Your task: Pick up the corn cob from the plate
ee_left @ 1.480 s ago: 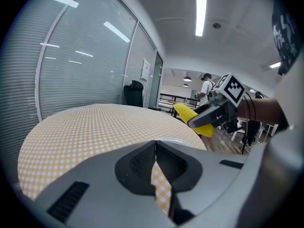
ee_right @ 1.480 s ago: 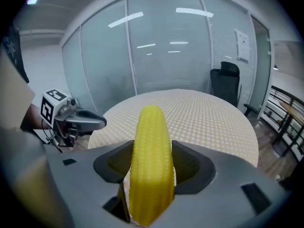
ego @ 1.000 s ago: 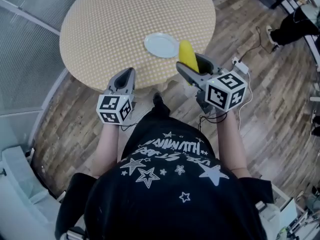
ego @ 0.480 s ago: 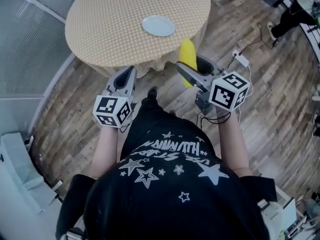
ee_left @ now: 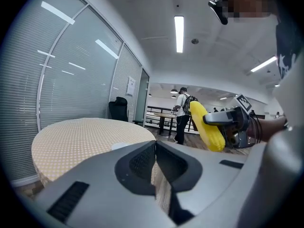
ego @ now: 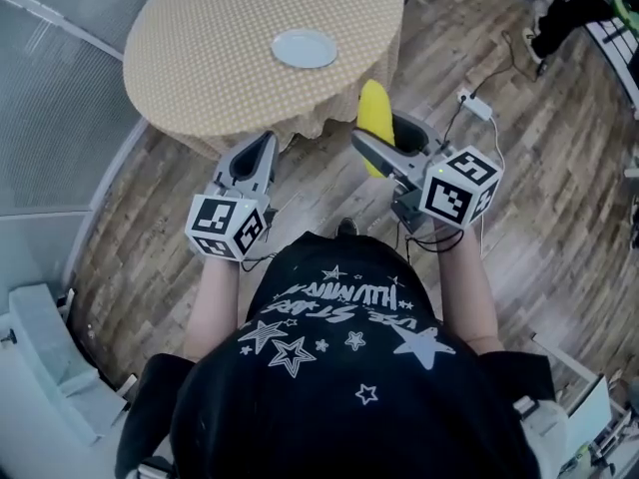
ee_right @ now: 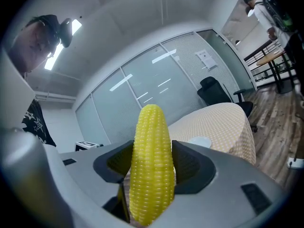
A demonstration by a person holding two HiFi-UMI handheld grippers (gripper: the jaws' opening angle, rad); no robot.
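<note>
Corn cob [ego: 373,118] hangs clear of the round checked table [ego: 200,58], over the wood floor [ego: 539,178]! Black star-print shirt [ego: 300,417], lettering too warped to read. White plate [ego: 305,48] sits on the table. Right gripper [ego: 379,130] clamps the cob, tip poking out; left gripper [ego: 262,146] has jaws pressed together.

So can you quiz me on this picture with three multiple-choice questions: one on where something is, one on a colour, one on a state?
1. The left gripper has its fingers: A) shut with nothing between them; B) wide apart; C) shut on a cup.
2. The corn cob is: A) in the left gripper; B) in the right gripper; C) in a bowl.
3. The plate on the table is: A) red; B) white; C) black.

Answers: 1 A, its fingers meet and hold nothing; 2 B, that gripper's fingers clamp the cob; 3 B, it shows white against the table.
</note>
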